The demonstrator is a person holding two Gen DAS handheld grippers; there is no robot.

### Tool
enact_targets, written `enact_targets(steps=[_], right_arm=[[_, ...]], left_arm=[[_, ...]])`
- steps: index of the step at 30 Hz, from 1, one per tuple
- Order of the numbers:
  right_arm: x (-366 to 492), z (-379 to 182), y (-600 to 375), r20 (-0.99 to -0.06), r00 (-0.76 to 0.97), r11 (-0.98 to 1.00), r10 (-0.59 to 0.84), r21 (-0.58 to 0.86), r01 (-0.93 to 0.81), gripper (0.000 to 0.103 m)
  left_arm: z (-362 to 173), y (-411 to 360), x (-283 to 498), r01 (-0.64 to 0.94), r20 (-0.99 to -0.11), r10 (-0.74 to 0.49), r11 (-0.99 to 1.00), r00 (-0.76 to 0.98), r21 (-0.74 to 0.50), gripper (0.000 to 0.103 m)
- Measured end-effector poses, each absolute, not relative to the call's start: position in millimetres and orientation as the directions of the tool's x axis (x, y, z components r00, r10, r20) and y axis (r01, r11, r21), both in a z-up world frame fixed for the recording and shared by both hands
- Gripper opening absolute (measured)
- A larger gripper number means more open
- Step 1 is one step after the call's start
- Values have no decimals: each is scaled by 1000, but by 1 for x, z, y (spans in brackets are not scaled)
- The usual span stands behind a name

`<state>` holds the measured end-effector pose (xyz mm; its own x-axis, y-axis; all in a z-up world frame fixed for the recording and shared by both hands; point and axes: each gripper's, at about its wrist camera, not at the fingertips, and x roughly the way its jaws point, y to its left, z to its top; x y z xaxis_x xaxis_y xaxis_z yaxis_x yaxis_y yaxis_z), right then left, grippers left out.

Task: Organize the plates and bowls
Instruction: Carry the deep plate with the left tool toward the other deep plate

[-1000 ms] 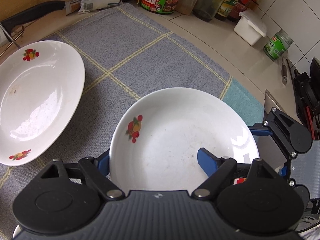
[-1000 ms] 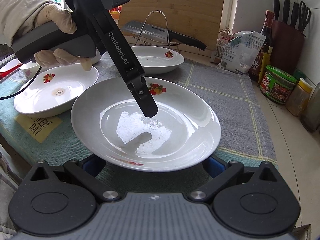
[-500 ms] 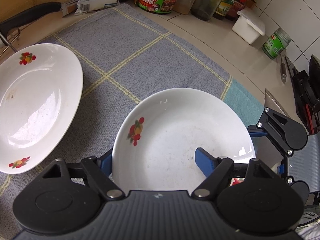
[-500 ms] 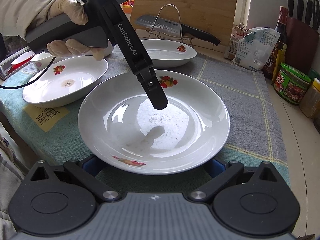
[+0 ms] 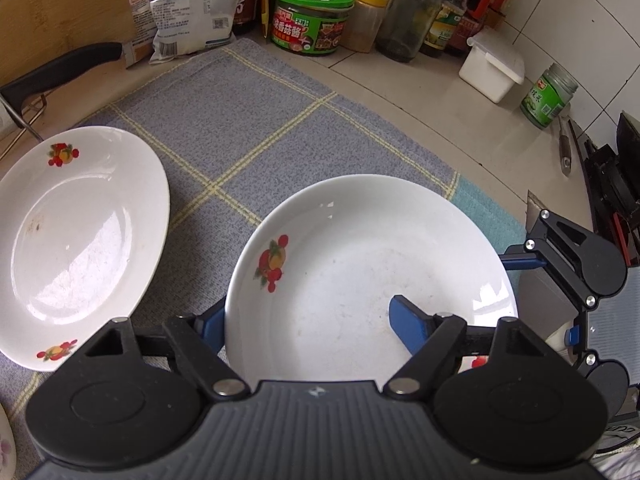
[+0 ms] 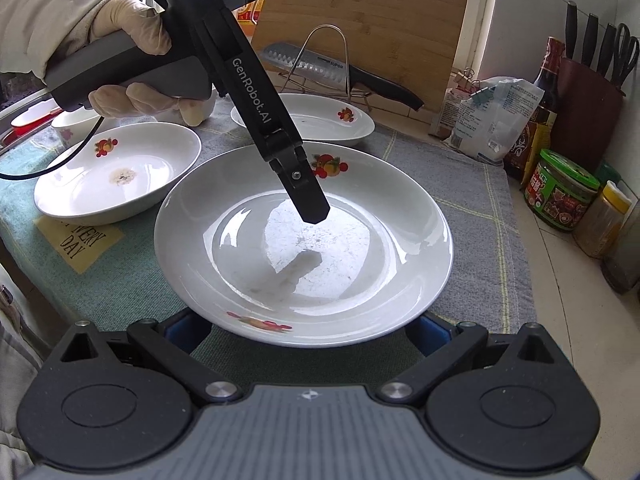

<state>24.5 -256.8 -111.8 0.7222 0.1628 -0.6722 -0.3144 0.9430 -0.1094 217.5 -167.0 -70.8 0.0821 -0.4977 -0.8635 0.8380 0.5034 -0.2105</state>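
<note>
**Held plate has risen, tilted, off the cloth**

Lifted higher than a second ago, the plate [image 6: 304, 240] hangs over the grey mat [image 5: 248, 120]. Left gripper [image 5: 308, 320] clamps its rim — one finger [image 5: 408, 320] inside, the other beneath. Right gripper [image 6: 308, 328] straddles the opposite edge, spread wide; contact is probably none, though the rim hides it. A second plate [image 5: 76, 240] lies just beside; the far mat stays bare.
</note>
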Motion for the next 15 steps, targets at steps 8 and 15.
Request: enact_targets(steps=[8, 15], right_arm=[[41, -106, -279, -658, 742, 943, 129, -150, -298, 103], [62, -108, -304, -661, 743, 947, 104, -162, -277, 103]], left_arm=[[-65, -187, 236, 845, -836, -536, 496, 117, -200, 80], [-70, -215, 257, 846, -825, -549, 496, 130, -197, 80]])
